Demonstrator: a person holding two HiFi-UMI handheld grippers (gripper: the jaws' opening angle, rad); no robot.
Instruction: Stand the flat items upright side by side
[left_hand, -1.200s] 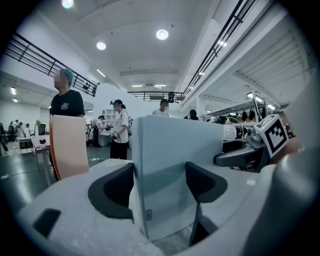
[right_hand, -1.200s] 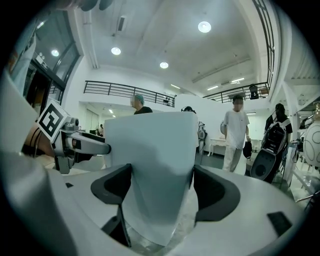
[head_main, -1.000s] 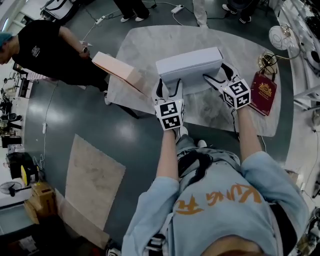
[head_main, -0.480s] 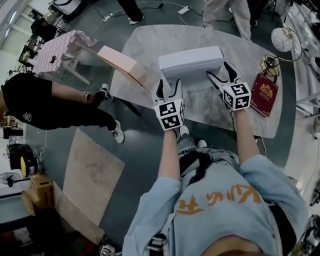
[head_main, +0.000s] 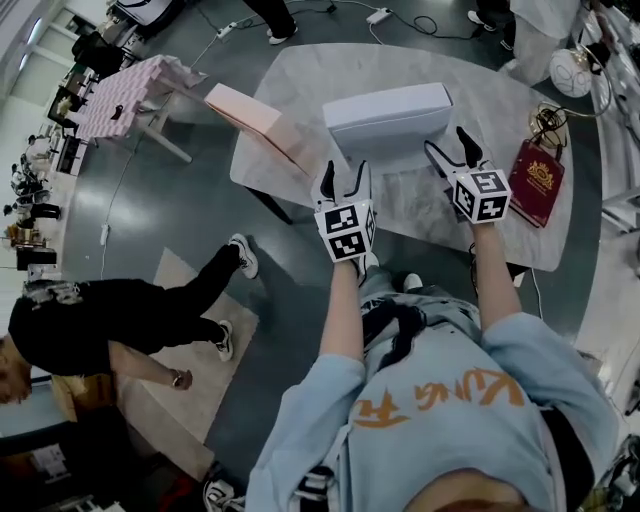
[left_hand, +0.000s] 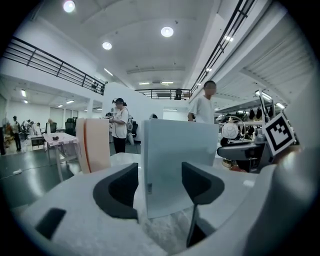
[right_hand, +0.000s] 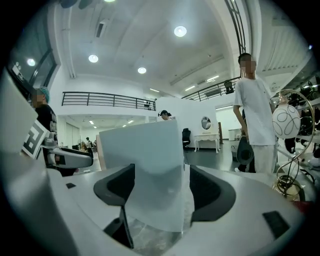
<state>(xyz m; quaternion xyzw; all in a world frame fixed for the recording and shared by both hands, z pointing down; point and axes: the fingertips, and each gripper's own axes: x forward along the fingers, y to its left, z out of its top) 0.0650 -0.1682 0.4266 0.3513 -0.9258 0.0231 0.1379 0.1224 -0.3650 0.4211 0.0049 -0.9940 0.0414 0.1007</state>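
The white box (head_main: 385, 115) stands upright on its long edge near the middle of the marble worktop (head_main: 300, 100), broad face toward me. I have the left gripper (head_main: 343, 172) at its left end and the right gripper (head_main: 448, 145) at its right end. Both pairs of jaws have just been closing, and each has an end of the box between its pads. In both gripper views I read the jaws as half-wide, with a thin gap at one pad, so neither has a firm grip yet. The pink box (head_main: 250, 115) stands upright at the worktop's left edge, apart from the white one. A dark red item with a gold crest (head_main: 535, 180) lies at the right edge.
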